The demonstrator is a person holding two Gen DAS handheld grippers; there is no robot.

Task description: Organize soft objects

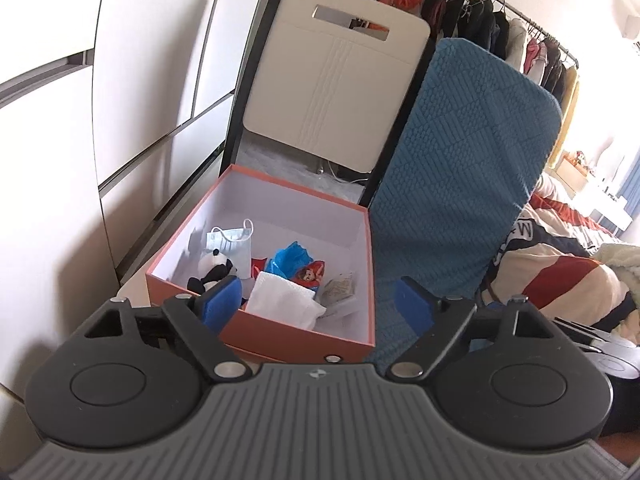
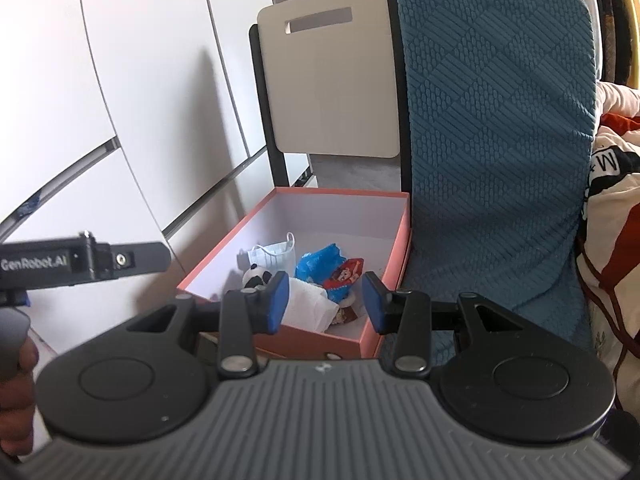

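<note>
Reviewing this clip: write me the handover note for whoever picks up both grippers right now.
Left gripper: open, empty, above the near edge of the orange box.
Right gripper: open, empty, at the same near edge.
Inside the box, toward its near end: face mask, panda plush, blue plastic bag, red snack packet, white folded cloth.
The box stands on the beige chair, beside the teal-covered chair.
Done: these items are boxed.
Left: the views show no loose soft item near the box; look around before closing out.
</note>
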